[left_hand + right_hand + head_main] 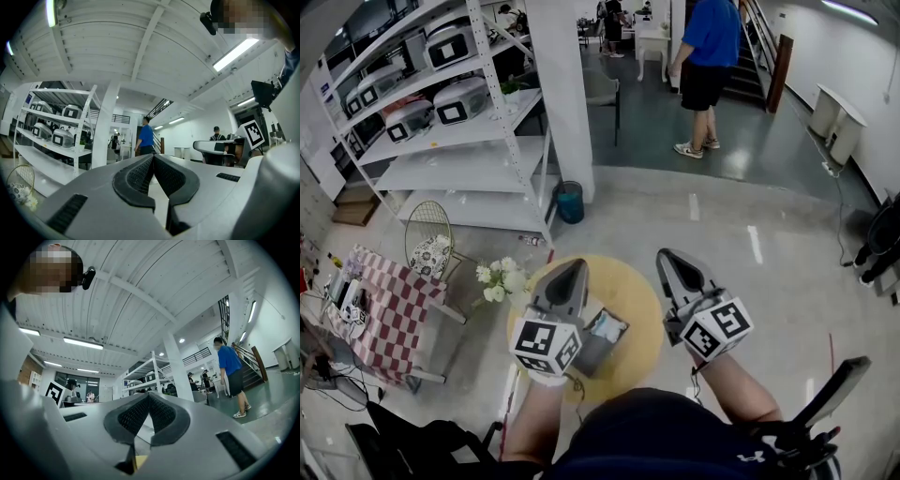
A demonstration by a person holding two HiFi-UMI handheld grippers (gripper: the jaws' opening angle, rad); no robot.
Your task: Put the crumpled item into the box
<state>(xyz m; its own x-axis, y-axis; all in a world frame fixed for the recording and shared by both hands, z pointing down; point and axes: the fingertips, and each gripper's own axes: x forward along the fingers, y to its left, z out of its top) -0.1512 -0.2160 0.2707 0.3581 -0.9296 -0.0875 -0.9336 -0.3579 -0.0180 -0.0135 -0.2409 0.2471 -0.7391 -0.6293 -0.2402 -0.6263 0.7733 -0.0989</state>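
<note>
While above the yellow table point(645, 286), left hand-held gripper point(570, 268) and right hand-held gripper point(667, 255) both tight together, empty; box point(602, 339) between, flowers point(501, 280) leftward.

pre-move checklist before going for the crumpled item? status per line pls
1. Left tool empty: ok, jaws shut on nothing.
2. Right tool empty: ok, jaws shut on nothing.
3. Jaws open for a grasp: not ok, both are shut.
4. Box in view on table: ok.
5. Crumpled item located: cannot tell, no view shows it.
6. Tools aimed at table: not ok, both gripper views show the room.
</note>
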